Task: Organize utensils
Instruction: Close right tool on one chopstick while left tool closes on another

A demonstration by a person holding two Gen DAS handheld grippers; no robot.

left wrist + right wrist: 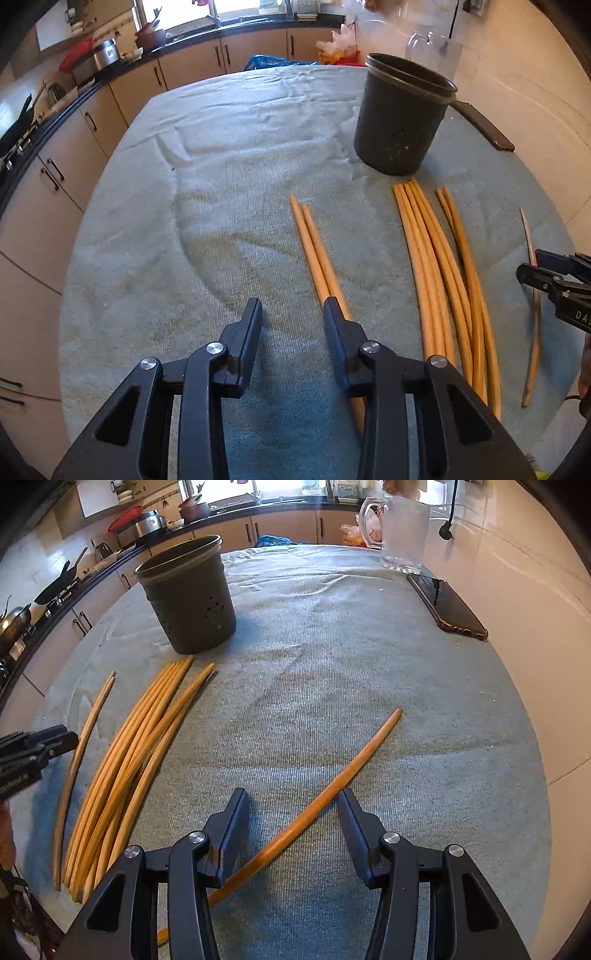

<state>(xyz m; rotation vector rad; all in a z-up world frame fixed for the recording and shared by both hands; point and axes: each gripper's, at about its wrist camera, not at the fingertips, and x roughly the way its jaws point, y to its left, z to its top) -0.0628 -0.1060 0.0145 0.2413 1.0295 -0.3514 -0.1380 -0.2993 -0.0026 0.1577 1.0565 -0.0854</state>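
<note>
Kitchen cabinets are running behind a tabletop (155, 258) draped in blue-grey towel. Left claw (292, 308) is hovering released, nothing between its pads, a pair of chopsticks (314, 243) lying just under its right finger. Right claw (291, 799) is sitting released too, straddling a single chopstick (332, 786) without pressing it. Bundle of chopsticks (147, 738) is lying between both claws; dark utensil holder (192, 602) is standing upright beyond them.

The holder (188, 602) stands on the cloth (332, 701), behind the bundle of chopsticks (136, 746). One chopstick (321, 797) lies apart to their right; a phone (448, 605) lies far right.
</note>
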